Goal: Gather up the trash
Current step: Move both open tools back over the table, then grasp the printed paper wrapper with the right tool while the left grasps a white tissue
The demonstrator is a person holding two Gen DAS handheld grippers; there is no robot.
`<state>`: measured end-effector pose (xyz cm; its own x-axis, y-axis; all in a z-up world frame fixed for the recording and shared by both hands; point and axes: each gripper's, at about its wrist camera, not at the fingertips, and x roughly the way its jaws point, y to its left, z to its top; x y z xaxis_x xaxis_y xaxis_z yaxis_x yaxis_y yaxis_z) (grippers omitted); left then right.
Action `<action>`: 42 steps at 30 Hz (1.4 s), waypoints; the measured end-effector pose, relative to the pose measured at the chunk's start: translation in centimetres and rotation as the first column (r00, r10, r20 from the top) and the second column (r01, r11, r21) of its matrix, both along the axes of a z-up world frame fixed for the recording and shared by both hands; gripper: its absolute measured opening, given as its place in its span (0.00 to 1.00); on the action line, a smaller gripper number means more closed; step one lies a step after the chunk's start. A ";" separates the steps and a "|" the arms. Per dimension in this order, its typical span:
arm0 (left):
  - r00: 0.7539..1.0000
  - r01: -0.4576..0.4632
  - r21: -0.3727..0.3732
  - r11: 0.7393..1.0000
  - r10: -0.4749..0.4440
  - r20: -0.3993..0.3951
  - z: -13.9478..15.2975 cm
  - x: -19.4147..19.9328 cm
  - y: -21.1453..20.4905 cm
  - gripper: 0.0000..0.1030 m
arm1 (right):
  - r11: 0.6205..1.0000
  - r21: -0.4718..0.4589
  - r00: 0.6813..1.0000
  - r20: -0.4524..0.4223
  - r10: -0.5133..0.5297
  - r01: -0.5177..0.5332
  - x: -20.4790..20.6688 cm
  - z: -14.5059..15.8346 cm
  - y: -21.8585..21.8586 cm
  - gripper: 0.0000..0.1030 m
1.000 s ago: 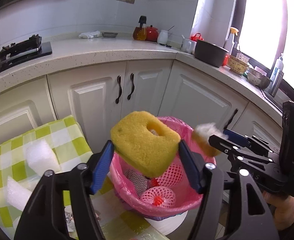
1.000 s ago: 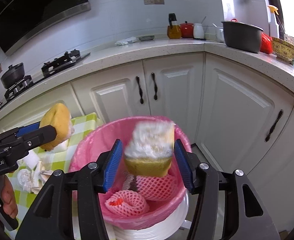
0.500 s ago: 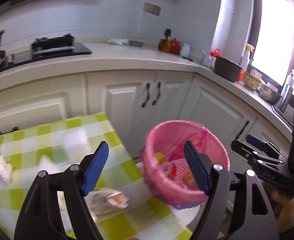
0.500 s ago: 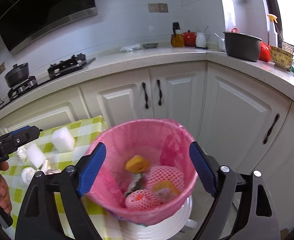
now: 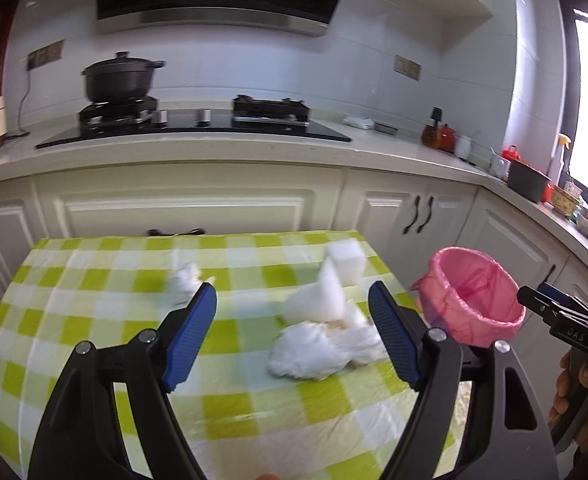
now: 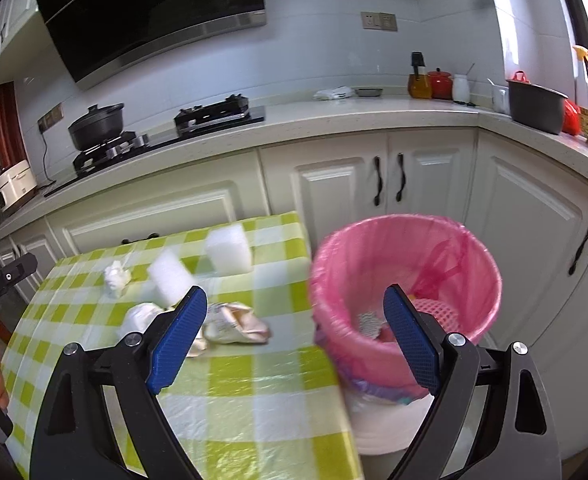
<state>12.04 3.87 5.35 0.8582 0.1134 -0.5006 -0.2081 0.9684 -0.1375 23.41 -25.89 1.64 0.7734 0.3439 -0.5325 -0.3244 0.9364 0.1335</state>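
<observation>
A bin with a pink liner [image 6: 406,280] stands off the table's right edge; it also shows in the left wrist view [image 5: 470,300]. Red foam nets [image 6: 430,308] lie inside it. On the green checked table [image 5: 93,320] lie crumpled white tissues [image 5: 314,352], white foam blocks [image 6: 229,254] and a small tissue wad [image 6: 115,276]. A crumpled wrapper [image 6: 233,324] lies near the table's right edge. My left gripper [image 5: 294,336] is open and empty above the tissues. My right gripper [image 6: 294,332] is open and empty, between the table edge and the bin.
White cabinets [image 6: 390,184] and a counter [image 6: 334,120] with a stove, a black pot [image 5: 117,80] and jars run behind the table. The bin stands on a white base [image 6: 386,420]. The right gripper shows at the right edge of the left wrist view [image 5: 562,320].
Both grippers let go of their yellow sponges, which fell into the bin. Both jaws opened. The left gripper swung left over the table; the right drew back and left.
</observation>
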 end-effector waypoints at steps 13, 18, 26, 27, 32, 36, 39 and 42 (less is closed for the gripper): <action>0.991 -0.135 0.001 0.991 0.135 -0.005 -2.2 -5.9 6.2 0.76 | 0.996 -0.054 0.997 -0.034 0.070 -0.071 -2.4 -1.6 6.6 0.82; 0.986 -0.163 -0.007 0.987 0.163 -0.022 -3.4 -5.3 7.6 0.76 | 0.994 -0.085 0.995 -0.076 0.070 -0.076 -0.7 -3.2 8.1 0.82; 0.984 -0.162 -0.012 0.987 0.161 -0.076 -5.8 -1.8 9.8 0.76 | 0.988 -0.113 0.984 -0.155 0.088 -0.107 3.4 -6.1 10.4 0.82; 0.984 -0.159 -0.014 0.987 0.157 -0.085 -6.2 -1.1 10.1 0.76 | 0.987 -0.119 0.983 -0.161 0.090 -0.110 4.0 -6.5 10.6 0.82; 0.983 -0.145 -0.018 0.989 0.142 -0.118 -7.7 2.4 11.5 0.76 | 0.985 -0.124 0.978 -0.184 0.097 -0.121 5.9 -7.6 11.3 0.82; 0.979 -0.141 -0.037 0.989 0.133 -0.155 -8.9 6.2 13.0 0.76 | 0.985 -0.117 0.972 -0.211 0.098 -0.125 7.5 -8.6 11.6 0.82; 0.974 -0.141 -0.055 0.988 0.129 -0.187 -9.7 9.1 14.1 0.76 | 0.985 -0.110 0.968 -0.229 0.103 -0.131 8.4 -9.1 11.8 0.82; 0.967 -0.145 -0.069 0.987 0.127 -0.220 -10.7 12.0 14.9 0.76 | 0.985 -0.103 0.965 -0.239 0.110 -0.138 9.2 -9.3 12.0 0.82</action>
